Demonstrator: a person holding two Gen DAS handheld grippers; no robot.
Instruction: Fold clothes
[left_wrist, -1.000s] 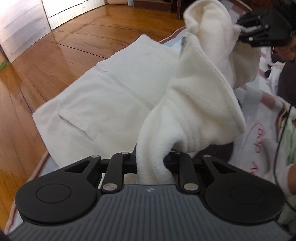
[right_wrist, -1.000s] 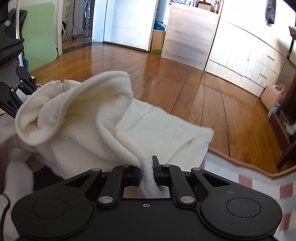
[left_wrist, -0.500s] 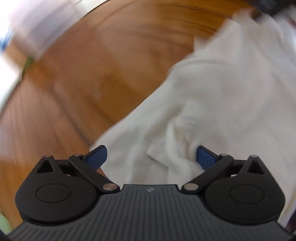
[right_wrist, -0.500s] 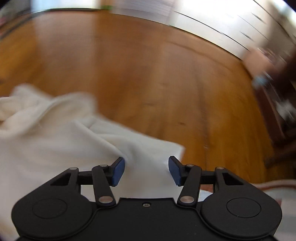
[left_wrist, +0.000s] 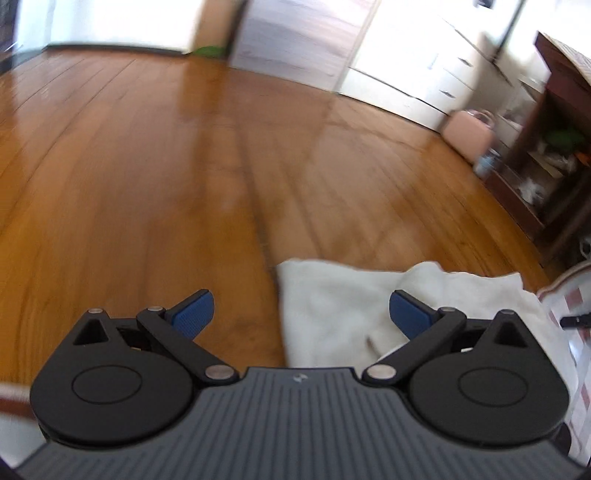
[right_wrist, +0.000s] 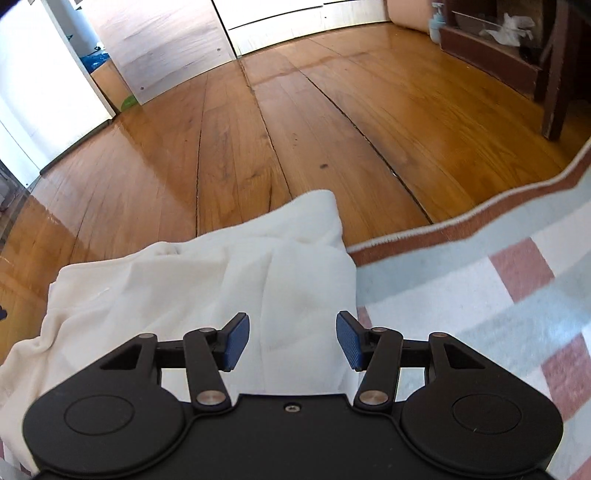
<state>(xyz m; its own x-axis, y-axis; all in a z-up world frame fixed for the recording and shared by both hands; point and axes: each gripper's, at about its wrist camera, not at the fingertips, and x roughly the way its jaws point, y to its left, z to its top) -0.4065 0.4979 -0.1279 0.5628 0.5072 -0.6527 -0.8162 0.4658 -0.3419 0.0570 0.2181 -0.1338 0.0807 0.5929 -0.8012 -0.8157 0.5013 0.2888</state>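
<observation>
A cream fleece garment (right_wrist: 184, 288) lies flat, partly on the wooden floor and partly on the rug. In the right wrist view my right gripper (right_wrist: 291, 339) hovers over its right part, open, the blue pads (right_wrist: 234, 341) apart and pressing on nothing. In the left wrist view my left gripper (left_wrist: 301, 306) stands wide open over the garment's (left_wrist: 332, 299) left edge. One pad hangs above bare floor, the other above the cloth, and nothing is held. The garment's near part is hidden under both gripper bodies.
Wooden floor (right_wrist: 295, 129) stretches ahead. A checked pink and grey rug (right_wrist: 480, 295) with a brown border lies to the right. A dark wooden shelf unit (left_wrist: 546, 177), a pink bag (left_wrist: 469, 133) and white drawers (left_wrist: 424, 81) stand at the far right.
Both grippers were shut on the lifted garment a second ago. They have opened and let it go, it now lies flat, and both hands have swung round and sunk lower.
</observation>
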